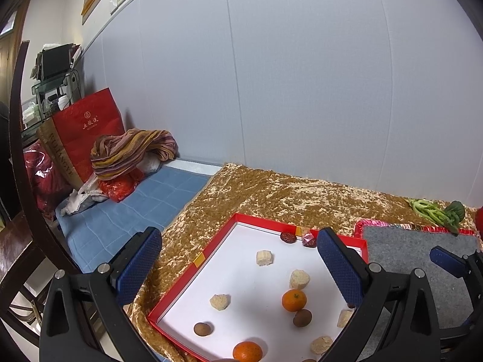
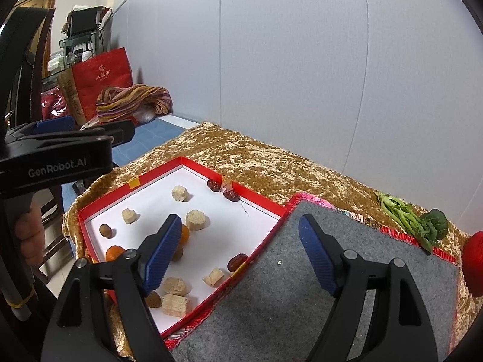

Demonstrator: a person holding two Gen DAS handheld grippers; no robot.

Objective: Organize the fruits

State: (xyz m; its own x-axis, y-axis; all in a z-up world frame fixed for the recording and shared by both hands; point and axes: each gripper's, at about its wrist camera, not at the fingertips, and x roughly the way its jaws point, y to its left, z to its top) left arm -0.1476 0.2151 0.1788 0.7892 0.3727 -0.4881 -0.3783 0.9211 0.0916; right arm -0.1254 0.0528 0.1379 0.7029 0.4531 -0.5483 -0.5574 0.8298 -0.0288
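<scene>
Two grippers are ours here, one in each hand, and both hang above a tabletop draped in a crinkled gold cloth (image 1: pixel 271 193). Our left gripper (image 1: pixel 241 268) has its blue-padded fingers spread wide with nothing between them, poised over a shallow red-walled tray (image 1: pixel 193 265) with a white floor. Our right gripper (image 2: pixel 238 250) is likewise wide open and empty, its left finger over the tray and its right finger over a grey felt mat (image 2: pixel 362 271) that lies just beside the tray on the right. We see the fruit scattered loosely inside the tray: one orange (image 1: pixel 294 300) near the middle, a second orange (image 1: pixel 247 351) at the near edge, a brown round fruit (image 1: pixel 302 318) touching the first orange, another brown one (image 1: pixel 202 329) toward the near left, and dark red dates (image 1: pixel 288 237) against the far wall. Several pale, cut chunks (image 1: pixel 299 279) lie among them, well apart from each other. A leafy green vegetable (image 2: pixel 419 220) rests at the mat's far right corner, partly on the gold cloth. In the right wrist view our hand (image 2: pixel 28 238) grips the left tool's handle at the left edge of the frame. Beyond the table we see a red gift bag (image 1: pixel 87 138) and a striped cloth (image 1: pixel 129 150) bundled on a blue mattress (image 1: pixel 135 208).
</scene>
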